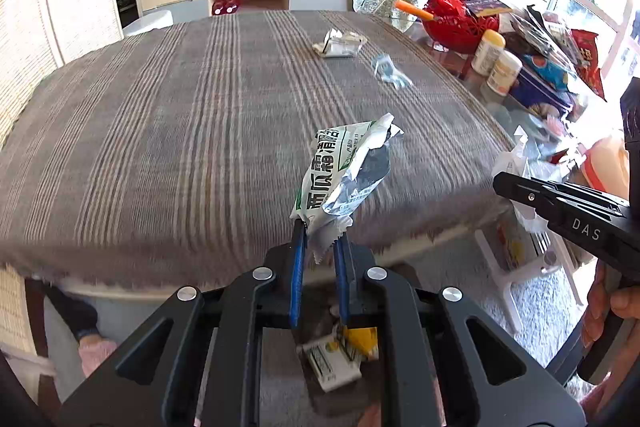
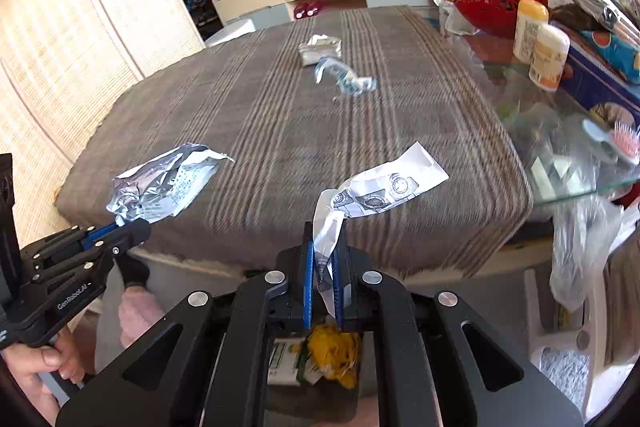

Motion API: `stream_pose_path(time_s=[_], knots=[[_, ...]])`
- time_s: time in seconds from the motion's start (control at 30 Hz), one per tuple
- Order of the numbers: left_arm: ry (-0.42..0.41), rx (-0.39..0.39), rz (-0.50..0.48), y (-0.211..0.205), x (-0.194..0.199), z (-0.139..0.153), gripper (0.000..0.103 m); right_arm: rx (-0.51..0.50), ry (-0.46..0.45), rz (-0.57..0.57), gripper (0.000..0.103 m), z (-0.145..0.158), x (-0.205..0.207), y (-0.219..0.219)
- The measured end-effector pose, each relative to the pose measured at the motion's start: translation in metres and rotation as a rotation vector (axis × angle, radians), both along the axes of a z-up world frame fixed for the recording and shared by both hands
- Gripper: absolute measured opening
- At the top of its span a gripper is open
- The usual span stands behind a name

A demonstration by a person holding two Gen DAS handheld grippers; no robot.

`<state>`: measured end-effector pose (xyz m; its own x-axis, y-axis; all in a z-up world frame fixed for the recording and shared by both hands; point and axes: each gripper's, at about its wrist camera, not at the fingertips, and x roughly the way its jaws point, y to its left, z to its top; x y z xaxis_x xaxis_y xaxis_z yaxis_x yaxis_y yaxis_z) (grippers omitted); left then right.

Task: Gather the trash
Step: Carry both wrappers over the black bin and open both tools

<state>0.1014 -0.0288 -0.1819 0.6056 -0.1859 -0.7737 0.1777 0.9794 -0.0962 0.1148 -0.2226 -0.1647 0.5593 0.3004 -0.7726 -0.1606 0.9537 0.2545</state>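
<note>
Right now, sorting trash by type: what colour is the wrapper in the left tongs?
Green and white wrapper, silver inside; left wrist view.

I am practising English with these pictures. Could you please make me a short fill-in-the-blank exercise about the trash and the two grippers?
1. The left gripper is shut on a green and white foil ____.
2. The right gripper pinches a white printed ____ wrapper.
3. ____ more pieces of trash lie on the grey striped tablecloth.
4. Beside the cloth stands a ____ openwork basket.

Missing words: wrapper; paper; two; red
</note>
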Motion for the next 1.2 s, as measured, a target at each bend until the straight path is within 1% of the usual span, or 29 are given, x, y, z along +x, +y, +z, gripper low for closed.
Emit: stream_pose_path(time_s=[0.2,0.33,0.5,0.73,0.87,1.0,1.1,1.2], knots=[[0.023,-0.017,0.001,0.004,-0.051,-0.018,0.012,0.007,0.03,0.035,0.009,-0.015,-0.042,0.01],[0.057,-0.031,0.002,0.004,-0.071,-0.036,0.013,0.015,0.074,0.058,0.009,-0.034,-0.061,0.018],[0.114,-0.036,-0.014,-0.002,-0.087,-0.068,0.013,0.016,0.133,0.075,0.009,-0.059,-0.073,0.027],[0.201,-0.018,-0.023,-0.012,-0.086,-0.117,0.013,0.027,0.242,0.073,0.009,-0.104,-0.073,0.033],[0.262,-0.03,-0.034,-0.015,-0.08,-0.14,0.013,0.028,0.287,0.066,0.009,-0.124,-0.068,0.035],[0.307,-0.044,-0.057,-0.018,-0.074,-0.154,0.013,0.034,0.303,0.062,0.01,-0.136,-0.063,0.04],[0.325,-0.055,-0.062,-0.019,-0.068,-0.162,0.014,0.035,0.322,0.068,0.013,-0.145,-0.057,0.042],[0.343,-0.062,-0.064,-0.018,-0.062,-0.166,0.016,0.035,0.336,0.064,0.013,-0.15,-0.052,0.043]])
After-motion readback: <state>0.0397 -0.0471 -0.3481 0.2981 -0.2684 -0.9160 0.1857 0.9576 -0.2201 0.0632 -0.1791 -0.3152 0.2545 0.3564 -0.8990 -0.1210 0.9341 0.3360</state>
